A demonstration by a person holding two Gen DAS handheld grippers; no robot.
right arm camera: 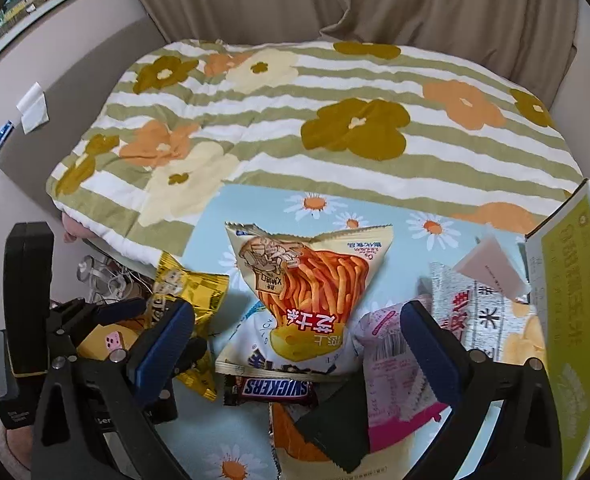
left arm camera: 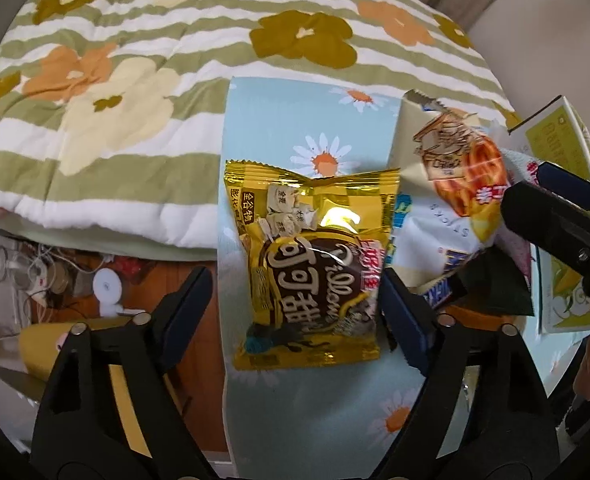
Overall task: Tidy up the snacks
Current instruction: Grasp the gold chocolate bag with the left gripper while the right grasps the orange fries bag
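A gold snack bag (left arm camera: pixel 307 264) lies flat on the light-blue daisy tablecloth (left arm camera: pixel 319 420). My left gripper (left arm camera: pixel 295 284) points down over it, open, one finger on each side; the right pad is close to the bag's edge and the left pad stands clear. My right gripper (right arm camera: pixel 295 328) is open above a heap of snacks, straddling an orange cheese-stick bag (right arm camera: pixel 307 280). Under that bag lie a white-and-blue bag (right arm camera: pixel 255 354), a Snickers bar (right arm camera: pixel 275 388), a pink packet (right arm camera: pixel 391 364) and a dark green packet (right arm camera: pixel 335 424). The gold bag (right arm camera: pixel 193 292) also shows at the left.
A striped flower quilt (left arm camera: pixel 135 80) on a bed borders the table's far side. An open yellow-green carton (right arm camera: pixel 567 320) stands at the right with more packets (right arm camera: pixel 479 312) beside it. Left of the table edge, cables and small clutter (left arm camera: pixel 55 276) lie on the floor.
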